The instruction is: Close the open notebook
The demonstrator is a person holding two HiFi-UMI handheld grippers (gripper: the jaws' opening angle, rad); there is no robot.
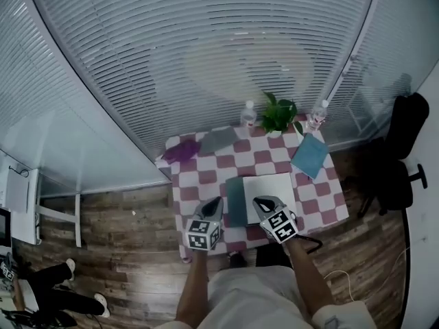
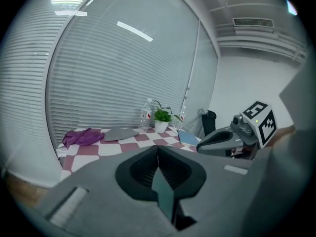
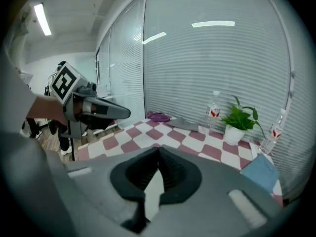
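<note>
The open notebook lies at the near edge of the checkered table (image 1: 206, 177), its teal cover (image 1: 236, 199) to the left and a white page (image 1: 273, 184) to the right. My left gripper (image 1: 215, 201) hovers shut over the cover's left edge with nothing between its jaws; in the left gripper view (image 2: 158, 149) teal shows below the closed jaws. My right gripper (image 1: 259, 201) is shut and empty over the white page's near-left corner; white shows under its jaws in the right gripper view (image 3: 158, 149). Each gripper is visible from the other's camera.
At the table's far side lie a purple cloth (image 1: 182, 149), a grey cloth (image 1: 218, 139), two water bottles (image 1: 247, 115) (image 1: 317, 115) and a potted plant (image 1: 278, 113). A blue book (image 1: 310, 155) sits at the right. A black chair (image 1: 401, 149) stands beside the table. Window blinds lie behind.
</note>
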